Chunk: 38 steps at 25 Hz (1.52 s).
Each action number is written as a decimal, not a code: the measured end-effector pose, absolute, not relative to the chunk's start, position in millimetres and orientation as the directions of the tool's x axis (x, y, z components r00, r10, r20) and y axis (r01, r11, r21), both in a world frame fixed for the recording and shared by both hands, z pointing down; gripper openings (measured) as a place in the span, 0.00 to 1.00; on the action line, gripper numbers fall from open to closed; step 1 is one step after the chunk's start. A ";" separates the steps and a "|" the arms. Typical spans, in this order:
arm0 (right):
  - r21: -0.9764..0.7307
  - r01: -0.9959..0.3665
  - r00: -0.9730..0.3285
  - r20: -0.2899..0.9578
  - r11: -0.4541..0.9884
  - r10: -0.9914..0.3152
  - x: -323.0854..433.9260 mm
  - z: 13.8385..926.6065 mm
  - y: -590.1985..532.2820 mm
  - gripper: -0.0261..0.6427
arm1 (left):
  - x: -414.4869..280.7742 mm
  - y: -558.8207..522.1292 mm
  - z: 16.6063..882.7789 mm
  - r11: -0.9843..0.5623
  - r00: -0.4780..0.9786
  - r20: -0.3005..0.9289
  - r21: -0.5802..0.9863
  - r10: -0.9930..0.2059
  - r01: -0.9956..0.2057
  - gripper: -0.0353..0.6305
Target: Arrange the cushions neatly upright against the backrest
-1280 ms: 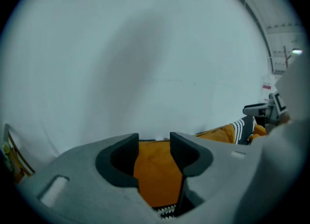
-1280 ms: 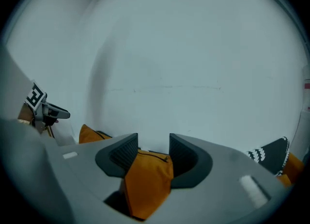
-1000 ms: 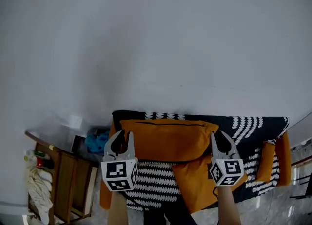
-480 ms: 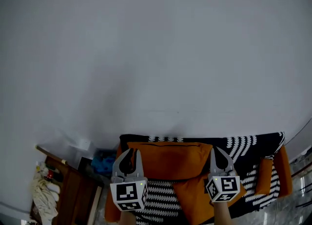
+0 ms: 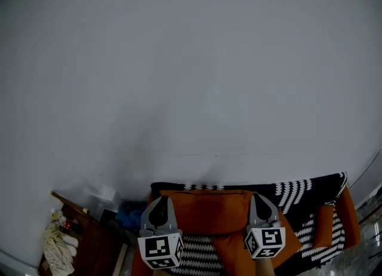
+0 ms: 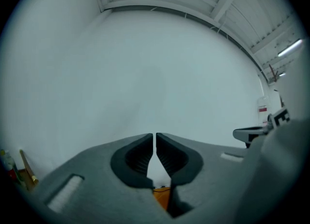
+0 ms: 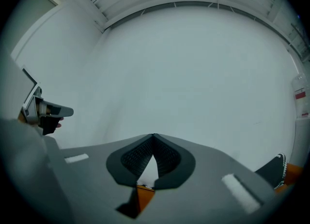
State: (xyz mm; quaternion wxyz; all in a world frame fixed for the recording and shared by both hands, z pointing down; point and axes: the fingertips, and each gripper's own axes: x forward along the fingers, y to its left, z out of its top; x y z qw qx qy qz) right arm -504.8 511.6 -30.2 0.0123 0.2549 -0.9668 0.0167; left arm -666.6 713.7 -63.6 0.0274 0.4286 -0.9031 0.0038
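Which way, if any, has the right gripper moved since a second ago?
Yes: the right gripper rose, tips now nearer the sofa backrest's top edge.

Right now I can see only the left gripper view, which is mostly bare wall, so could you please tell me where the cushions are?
Observer: In the head view, a large orange cushion stands along the sofa's backrest.
Operator: Thank you. Is any cushion not upright?
Observer: Yes, a second orange cushion lies lower down on the seat, just beneath the right gripper in the picture.
Operator: Is that gripper holding anything?
Observer: No. Its own view shows the jaws closed tip to tip with nothing between them.
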 end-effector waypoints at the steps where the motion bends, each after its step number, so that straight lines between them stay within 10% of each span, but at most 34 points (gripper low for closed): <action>1: -0.025 -0.491 -0.871 0.030 0.871 -0.490 -504.7 -32.2 514.0 0.05 | -664.6 714.4 -66.2 0.633 -0.632 0.048 0.019 -0.774 -0.774 0.08; 38: -0.012 -0.462 -0.887 0.003 0.887 -0.462 -507.3 -46.5 538.4 0.05 | -653.2 741.0 -79.5 0.660 -0.660 0.030 -0.016 -0.751 -0.751 0.06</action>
